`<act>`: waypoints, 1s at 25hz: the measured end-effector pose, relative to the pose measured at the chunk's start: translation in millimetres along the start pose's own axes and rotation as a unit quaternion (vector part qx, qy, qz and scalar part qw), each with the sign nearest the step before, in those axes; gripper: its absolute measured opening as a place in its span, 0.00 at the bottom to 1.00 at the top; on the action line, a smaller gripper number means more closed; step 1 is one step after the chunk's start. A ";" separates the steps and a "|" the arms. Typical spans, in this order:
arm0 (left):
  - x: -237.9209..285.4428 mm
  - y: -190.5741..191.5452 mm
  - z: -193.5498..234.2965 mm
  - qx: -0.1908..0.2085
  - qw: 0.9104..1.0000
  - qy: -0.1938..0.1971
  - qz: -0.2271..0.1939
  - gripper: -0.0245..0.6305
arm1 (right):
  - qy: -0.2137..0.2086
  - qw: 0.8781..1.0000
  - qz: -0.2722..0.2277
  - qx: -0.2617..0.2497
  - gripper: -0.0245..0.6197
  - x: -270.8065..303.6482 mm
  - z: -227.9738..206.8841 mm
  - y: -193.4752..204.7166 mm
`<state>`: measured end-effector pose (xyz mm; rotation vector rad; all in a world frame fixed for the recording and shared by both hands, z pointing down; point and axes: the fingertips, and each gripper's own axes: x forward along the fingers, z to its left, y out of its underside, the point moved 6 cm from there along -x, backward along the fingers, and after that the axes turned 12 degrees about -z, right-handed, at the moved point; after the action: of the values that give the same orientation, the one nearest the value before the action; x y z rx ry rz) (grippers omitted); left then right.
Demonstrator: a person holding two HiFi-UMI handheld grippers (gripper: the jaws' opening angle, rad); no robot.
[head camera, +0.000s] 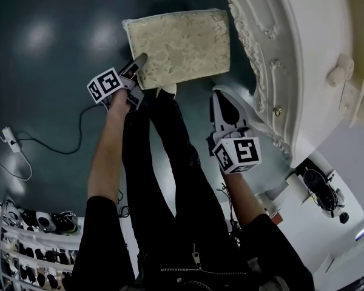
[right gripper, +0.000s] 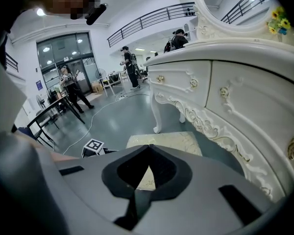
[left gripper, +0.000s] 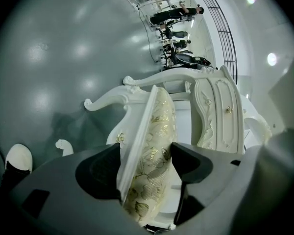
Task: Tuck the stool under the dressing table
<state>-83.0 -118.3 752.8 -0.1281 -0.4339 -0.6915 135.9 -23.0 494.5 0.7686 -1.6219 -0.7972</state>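
Left hand-held gripper (head camera: pixel 138 64) clamps stool's (head camera: pixel 181 44) near edge.

- The stool (head camera: pixel 179 47): its legs are hidden beneath the cushion in the head view.
- The dressing table (head camera: pixel 303 71): cut off by the head view's right edge.
- The mirror (right gripper: pixel 225 6): top cropped in the right gripper view.
- The distant people (left gripper: pixel 179 13): too small to make out.
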 end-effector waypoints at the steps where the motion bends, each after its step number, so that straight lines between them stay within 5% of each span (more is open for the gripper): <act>1: 3.7 0.1 -1.3 -0.003 1.000 0.003 -0.002 0.55 | 0.001 1.000 -0.001 0.000 0.05 -2.0 -1.4 1.1; 5: 16.2 -1.9 -6.0 -0.020 1.000 0.021 -0.010 0.53 | 0.014 1.000 -0.002 0.001 0.05 -13.1 -4.5 4.5; 25: 76.2 -20.6 -30.5 0.031 0.996 0.086 0.021 0.49 | 0.038 0.999 -0.034 0.000 0.05 -1.0 -27.0 37.5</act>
<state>-33.6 -186.7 757.2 -0.0193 -0.2872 -0.6420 159.9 -4.0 529.1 0.8473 -1.5348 -0.8066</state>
